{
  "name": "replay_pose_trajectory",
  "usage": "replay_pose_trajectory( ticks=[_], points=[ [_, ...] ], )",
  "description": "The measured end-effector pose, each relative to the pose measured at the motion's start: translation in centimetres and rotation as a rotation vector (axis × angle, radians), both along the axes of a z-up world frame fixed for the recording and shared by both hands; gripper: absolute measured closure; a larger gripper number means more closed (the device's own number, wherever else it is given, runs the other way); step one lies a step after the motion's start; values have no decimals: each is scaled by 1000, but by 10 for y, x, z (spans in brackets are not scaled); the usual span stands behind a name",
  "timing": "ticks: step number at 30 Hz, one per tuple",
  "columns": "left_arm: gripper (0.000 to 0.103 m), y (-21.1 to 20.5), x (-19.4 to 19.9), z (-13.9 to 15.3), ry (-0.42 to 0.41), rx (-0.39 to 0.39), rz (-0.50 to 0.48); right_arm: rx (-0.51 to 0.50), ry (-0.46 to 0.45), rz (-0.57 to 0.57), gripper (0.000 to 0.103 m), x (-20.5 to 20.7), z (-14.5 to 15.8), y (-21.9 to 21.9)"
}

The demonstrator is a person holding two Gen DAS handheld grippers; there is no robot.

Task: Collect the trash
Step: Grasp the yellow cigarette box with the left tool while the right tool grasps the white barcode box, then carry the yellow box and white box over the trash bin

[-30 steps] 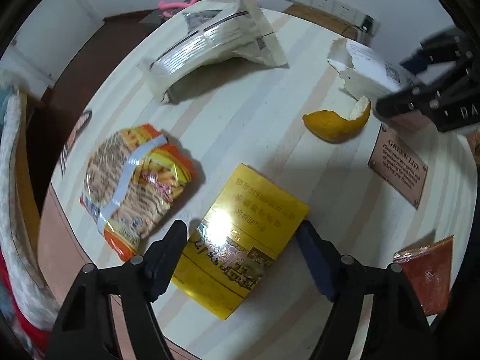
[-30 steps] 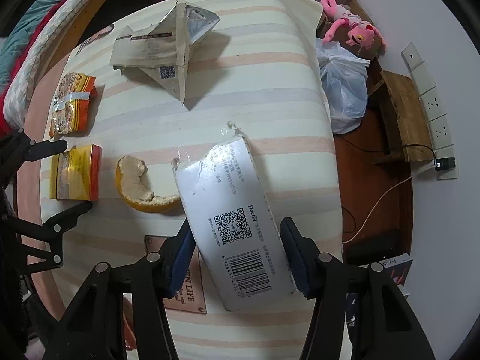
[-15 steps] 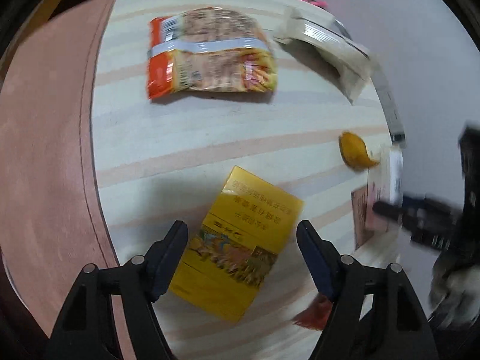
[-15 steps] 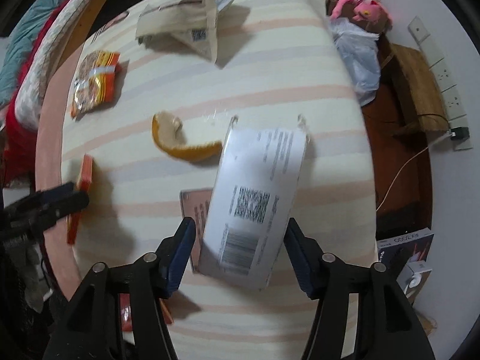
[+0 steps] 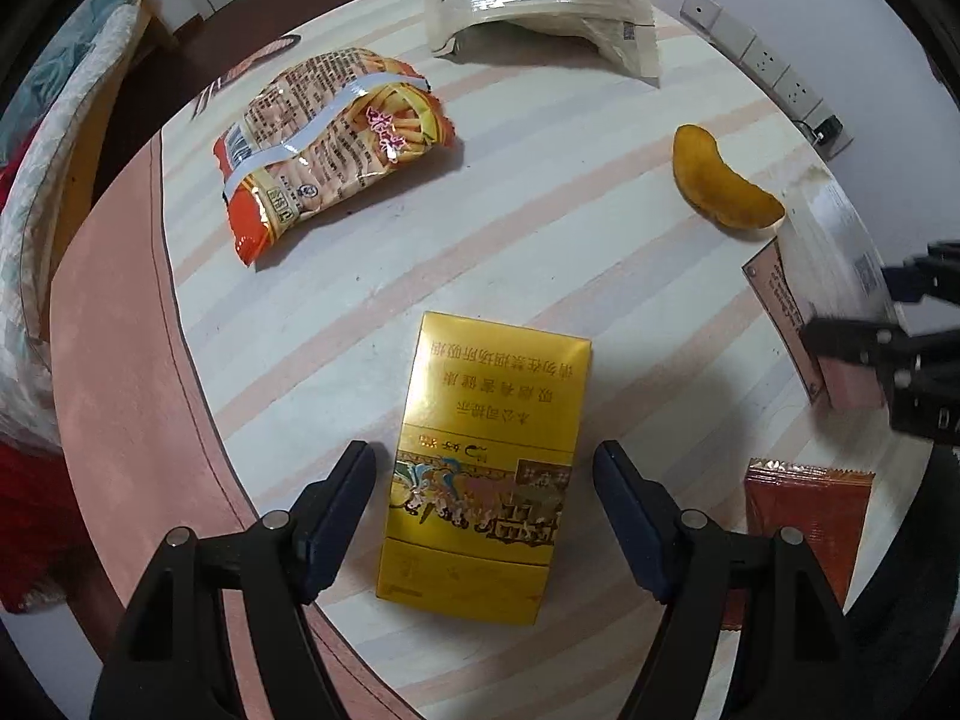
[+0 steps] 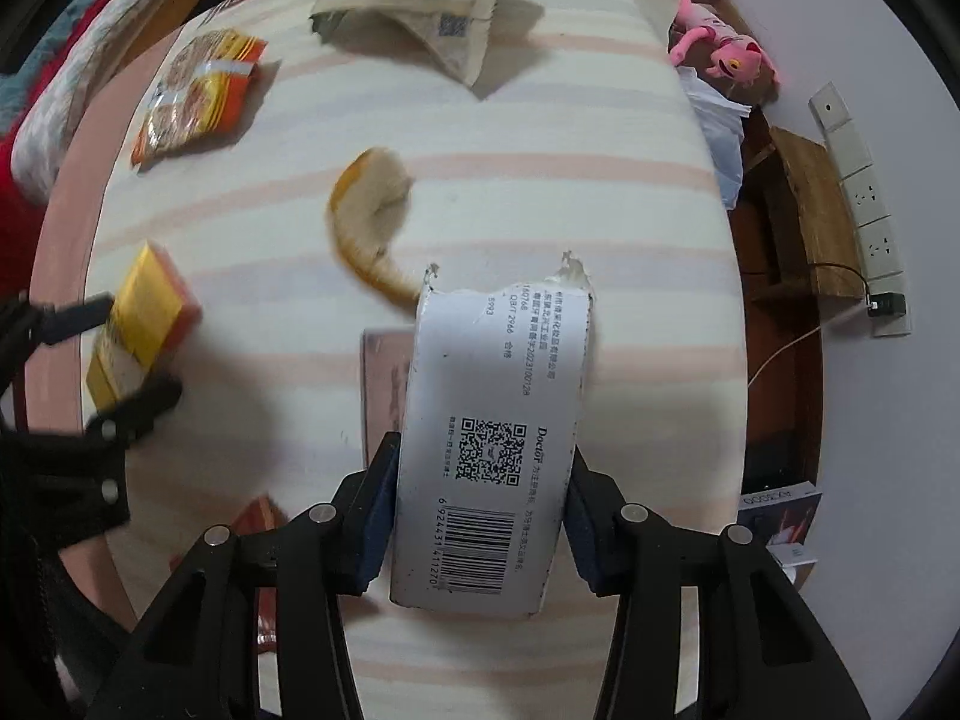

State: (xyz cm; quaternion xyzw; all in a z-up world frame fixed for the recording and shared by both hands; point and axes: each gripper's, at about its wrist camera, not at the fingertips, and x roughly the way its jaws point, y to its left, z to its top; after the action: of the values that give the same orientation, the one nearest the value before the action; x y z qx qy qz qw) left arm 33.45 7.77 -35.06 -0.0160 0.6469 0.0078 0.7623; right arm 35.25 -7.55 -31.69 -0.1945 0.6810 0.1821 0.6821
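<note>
My left gripper point(image 5: 485, 495) is open, its fingers on either side of a yellow cigarette box point(image 5: 486, 462) that lies flat on the striped table point(image 5: 540, 228), not touching it. My right gripper point(image 6: 480, 498) is shut on a torn white carton point(image 6: 492, 432) with a barcode, held above the table. The carton also shows at the right edge of the left wrist view point(image 5: 840, 252). The yellow box also shows at the left of the right wrist view point(image 6: 141, 324).
An orange snack bag point(image 5: 324, 144), a pale plastic wrapper point(image 5: 540, 6), an orange peel point(image 5: 720, 186), a red sachet point(image 5: 804, 516) and a small pink plaque point(image 6: 384, 384) lie on the table. Wall sockets point(image 6: 864, 210) and a pink plush toy point(image 6: 720, 42) lie beyond the far edge.
My right gripper has closed on the white carton and lifted it. My left gripper has swung about and now straddles the yellow box squarely, still open.
</note>
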Motion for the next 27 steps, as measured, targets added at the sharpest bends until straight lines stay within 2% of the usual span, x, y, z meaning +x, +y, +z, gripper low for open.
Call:
replay_pose_trajectory(
  ticks=[2, 5, 7, 9, 12, 17, 24, 27],
  points=[
    [33, 12, -11, 4, -11, -11, 7, 18, -7, -40, 51, 2, 1, -3],
    [47, 22, -32, 13, -36, -6, 42, 30, -36, -72, 51, 1, 3, -5],
    [48, 25, -39, 15, -40, 3, 87, 33, -61, -67, 53, -4, 4, -4],
    [48, 22, -46, 16, -66, 48, 124, 41, -69, -65, 54, -9, 5, -1],
    [48, 12, -57, 24, -129, 80, 187, 63, -95, -54, 55, -17, 15, 2],
    [48, 21, -99, 72, -278, 139, 298, 108, -166, -14, 55, -35, 49, 17],
    [48, 79, -172, 147, -480, 181, 458, 257, -241, 80, 55, -81, 116, 73],
    [48, 105, -203, 170, -519, 174, 514, 323, -246, 133, 55, -106, 137, 106]
  ],
)
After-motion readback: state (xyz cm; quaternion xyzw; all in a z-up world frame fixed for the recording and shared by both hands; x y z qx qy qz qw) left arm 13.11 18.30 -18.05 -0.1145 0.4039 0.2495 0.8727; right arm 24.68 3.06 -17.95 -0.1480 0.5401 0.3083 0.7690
